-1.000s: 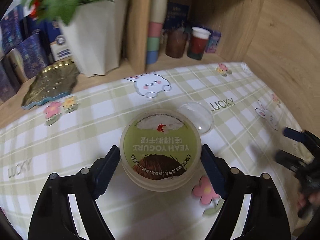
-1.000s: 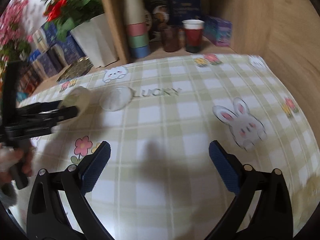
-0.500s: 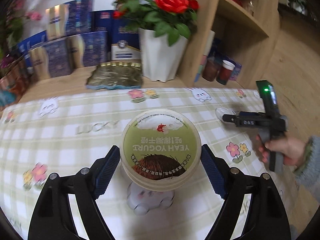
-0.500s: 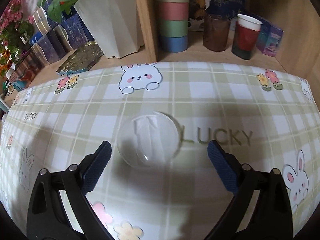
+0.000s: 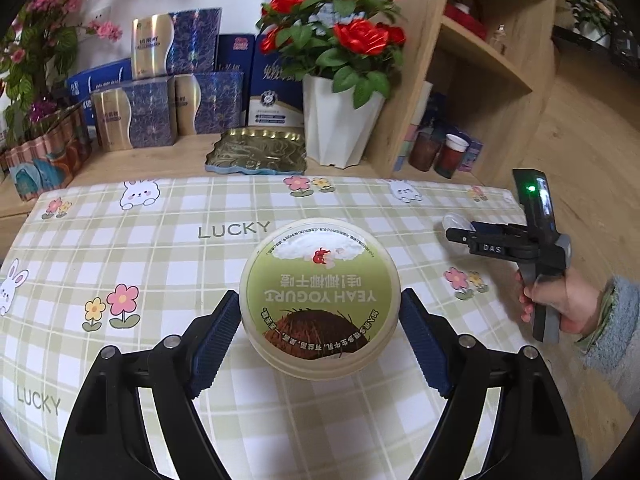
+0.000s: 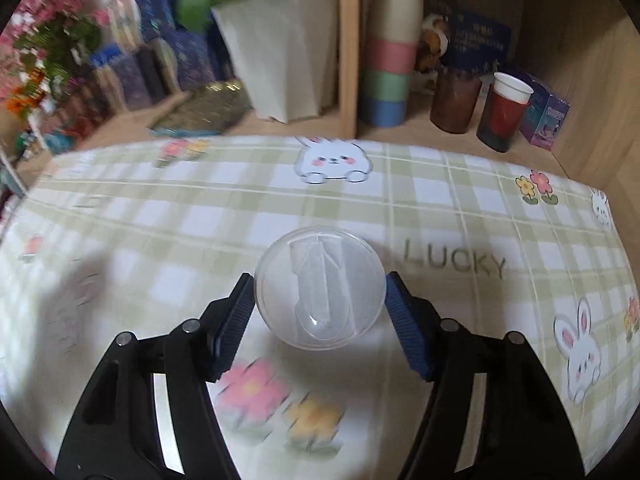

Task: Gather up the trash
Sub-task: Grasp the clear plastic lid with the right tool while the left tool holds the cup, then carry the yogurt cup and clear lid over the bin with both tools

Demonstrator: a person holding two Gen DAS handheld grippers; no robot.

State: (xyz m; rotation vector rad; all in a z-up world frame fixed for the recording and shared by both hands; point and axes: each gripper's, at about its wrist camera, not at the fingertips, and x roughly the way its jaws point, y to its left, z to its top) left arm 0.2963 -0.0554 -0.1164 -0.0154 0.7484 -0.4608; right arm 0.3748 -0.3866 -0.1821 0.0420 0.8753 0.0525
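We hold the round green-lidded yogurt tub point(image 5: 320, 296) clamped in our left gripper point(image 5: 320, 340), lifted to carry; right of it our right gripper point(image 6: 320, 316) pinches the clear domed plastic lid point(image 6: 320, 288) above the checked tablecloth point(image 6: 460, 208)

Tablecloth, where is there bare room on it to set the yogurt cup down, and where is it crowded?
The tablecloth lies bare left of the yogurt cup, from the bunny print out to its left edge. The right side is taken: the right gripper closes on the clear lid there. Behind the cloth, the gold tray, white pot and boxes crowd the shelf.
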